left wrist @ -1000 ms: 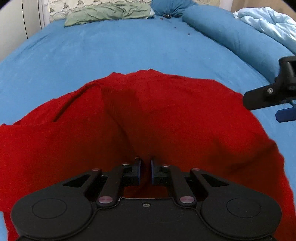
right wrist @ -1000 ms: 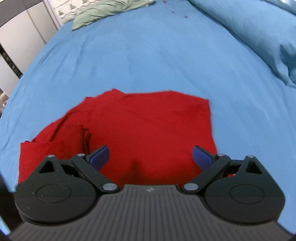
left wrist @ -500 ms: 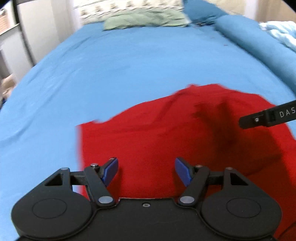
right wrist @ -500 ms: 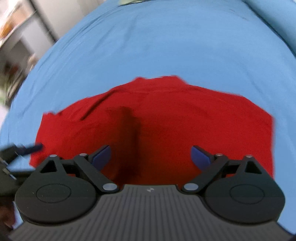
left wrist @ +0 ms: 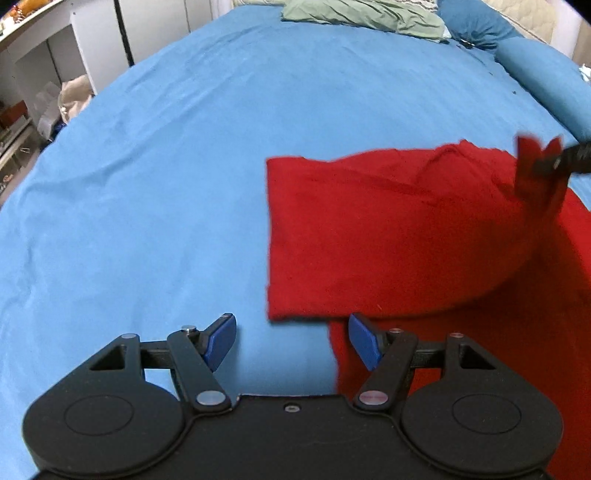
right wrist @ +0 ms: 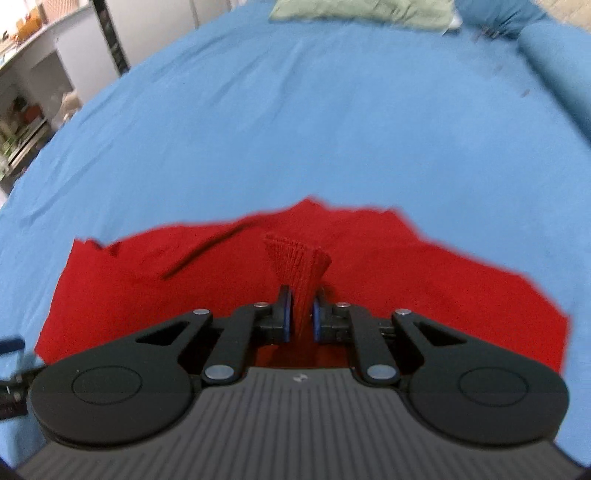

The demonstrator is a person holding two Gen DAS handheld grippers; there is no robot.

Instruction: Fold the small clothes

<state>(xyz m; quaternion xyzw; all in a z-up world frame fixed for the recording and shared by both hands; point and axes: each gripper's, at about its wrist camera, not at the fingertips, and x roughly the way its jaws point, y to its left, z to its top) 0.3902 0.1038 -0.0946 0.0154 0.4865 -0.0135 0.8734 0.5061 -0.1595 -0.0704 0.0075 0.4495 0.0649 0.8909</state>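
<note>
One red garment (left wrist: 388,236) is seen on one blue bed (left wrist: 184,166), with one green cloth (left wrist: 362,16), two blue pillows (left wrist: 476,22) and two grippers (left wrist: 291,341).

Both views ride on hand-held grippers and look forward along the fingers, low over a blue bed sheet (left wrist: 155,192) toward the far end, where a green pillow (left wrist: 365,16) lies. The left wrist view sits above the near edge of the sheet, with the red garment (left wrist: 388,236) spread to its right and a shelf area far left. The right wrist view sits closer, directly over the same red garment (right wrist: 147,295), which fills its near field. Both share the garment, the sheet and the far pillow (right wrist: 362,13).
</note>
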